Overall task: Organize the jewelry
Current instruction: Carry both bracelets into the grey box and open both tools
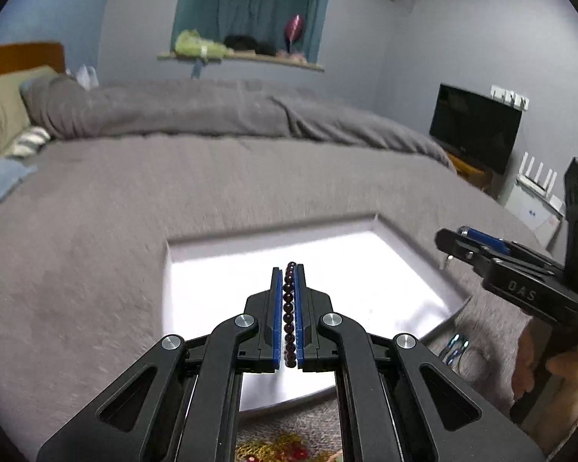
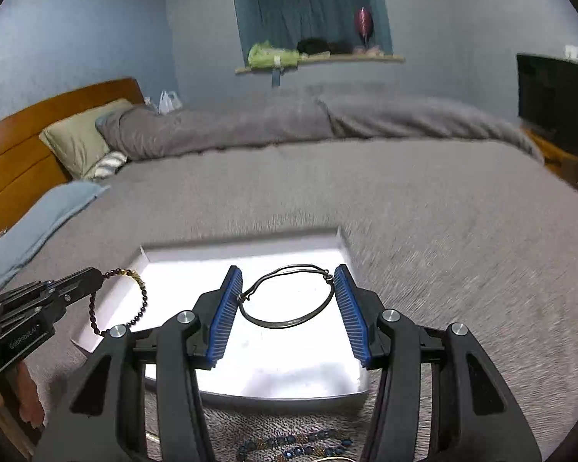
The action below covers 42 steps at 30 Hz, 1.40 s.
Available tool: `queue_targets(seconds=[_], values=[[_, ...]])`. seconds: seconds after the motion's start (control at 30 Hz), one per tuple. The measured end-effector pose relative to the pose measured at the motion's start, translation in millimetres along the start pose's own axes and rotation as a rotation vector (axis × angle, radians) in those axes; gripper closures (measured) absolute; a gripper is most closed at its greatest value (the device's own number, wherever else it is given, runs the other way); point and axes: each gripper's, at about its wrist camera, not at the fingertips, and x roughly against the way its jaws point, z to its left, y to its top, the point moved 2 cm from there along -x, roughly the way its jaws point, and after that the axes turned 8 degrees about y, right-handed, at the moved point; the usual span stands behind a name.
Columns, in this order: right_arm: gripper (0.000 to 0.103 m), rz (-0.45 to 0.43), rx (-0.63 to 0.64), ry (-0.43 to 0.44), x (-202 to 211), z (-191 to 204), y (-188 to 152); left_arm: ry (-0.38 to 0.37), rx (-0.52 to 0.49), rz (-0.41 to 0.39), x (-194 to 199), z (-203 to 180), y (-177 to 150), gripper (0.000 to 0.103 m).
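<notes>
My left gripper (image 1: 289, 269) is shut on a dark bead bracelet (image 1: 289, 308) and holds it over the white tray (image 1: 404, 238) on the bed. In the right wrist view the left gripper (image 2: 96, 275) holds the bracelet (image 2: 136, 308) hanging above the tray's left edge (image 2: 108, 308). My right gripper (image 2: 287, 273) is open above the tray, with a thin dark metal bangle (image 2: 289, 323) lying in the tray between its fingers. The right gripper also shows in the left wrist view (image 1: 452, 240), over the tray's right edge.
A grey blanket (image 1: 96, 250) covers the bed around the tray. Gold and red jewelry (image 1: 277, 450) lies in front of the tray, a blue bracelet (image 1: 456, 346) lies right of it, and blue and amber beads (image 2: 296, 444) lie near me. A monitor (image 1: 474, 127) stands at the right.
</notes>
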Motion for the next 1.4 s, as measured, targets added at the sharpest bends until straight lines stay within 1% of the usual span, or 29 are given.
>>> queue_targets(seconds=[0.07,0.13,0.2,0.3,0.4,0.47,0.57,0.8,0.83,0.9,0.97,1.03,1.07,1.2,1.3,1.4], values=[[0.053,0.034,-0.002,0.002,-12,-3,-7,-0.012,0.002,0.037,-10,4,-8,0.097],[0.053,0.069,-0.017,0.011,-21,-7,-13,-0.009,0.017,0.083,-22,12,-15,0.097],[0.053,0.099,-0.016,0.004,-28,-10,-19,0.01,0.031,0.115,-29,19,-17,0.097],[0.053,0.123,-0.007,-0.005,-34,-10,-25,0.044,0.047,0.143,-34,32,-23,0.097],[0.053,0.128,0.012,-0.014,-35,-6,-27,0.057,0.05,0.156,-34,36,-24,0.097],[0.053,0.137,0.026,-0.015,-35,-3,-29,0.088,0.034,0.156,-34,38,-26,0.097],[0.053,0.15,0.054,-0.03,-32,2,-33,0.116,0.026,0.162,-36,41,-27,0.097],[0.053,0.181,0.071,-0.059,-27,2,-38,0.129,0.017,0.18,-38,46,-30,0.096],[0.053,0.182,0.067,-0.053,-26,1,-39,0.13,0.013,0.178,-38,45,-30,0.095],[0.053,0.185,0.064,-0.048,-25,0,-39,0.12,0.012,0.173,-38,44,-30,0.087],[0.053,0.187,0.073,-0.054,-25,1,-40,0.139,0.001,0.15,-34,43,-29,0.064],[0.053,0.187,0.078,-0.058,-24,1,-41,0.146,-0.002,0.125,-30,43,-27,0.053],[0.053,0.187,0.074,-0.057,-25,1,-41,0.143,0.006,0.12,-28,43,-26,0.05],[0.053,0.188,0.069,-0.056,-30,0,-39,0.123,0.039,0.12,-29,46,-24,0.049],[0.053,0.197,0.051,-0.038,-36,-1,-35,0.129,0.039,0.117,-29,44,-24,0.047],[0.053,0.202,0.054,-0.038,-41,0,-34,0.132,0.036,0.112,-28,43,-23,0.047]])
